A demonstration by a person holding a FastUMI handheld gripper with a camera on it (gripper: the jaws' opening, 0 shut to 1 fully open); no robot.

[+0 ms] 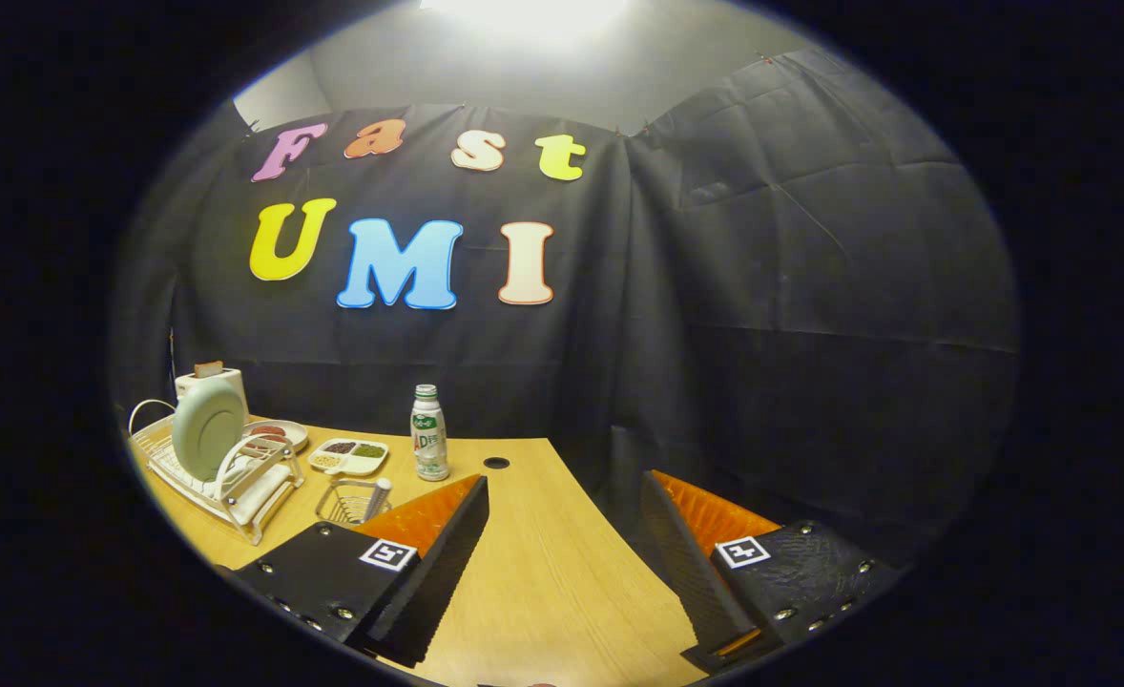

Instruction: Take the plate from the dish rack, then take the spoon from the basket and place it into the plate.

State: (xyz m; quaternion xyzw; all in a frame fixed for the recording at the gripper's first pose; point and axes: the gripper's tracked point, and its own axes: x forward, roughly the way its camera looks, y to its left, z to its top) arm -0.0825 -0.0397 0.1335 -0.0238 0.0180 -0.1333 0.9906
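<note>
A pale green plate (pixel 207 426) stands on edge in a white dish rack (pixel 238 487) at the far left of the wooden table (pixel 543 572). A small wire basket (pixel 347 503) sits just right of the rack, close beside my left finger, with a spoon handle (pixel 380 494) sticking up from it. My gripper (pixel 562 525) is open, its fingers wide apart over bare table with nothing between them. Rack and basket lie ahead and to the left of the fingers.
A white toaster (pixel 211 384) stands behind the rack. A round dish (pixel 276 435) and a divided snack tray (pixel 349 456) lie beyond the basket. A drink bottle (pixel 428 432) stands mid-table near a cable hole (pixel 496 463). The table's right edge curves off beside my right finger.
</note>
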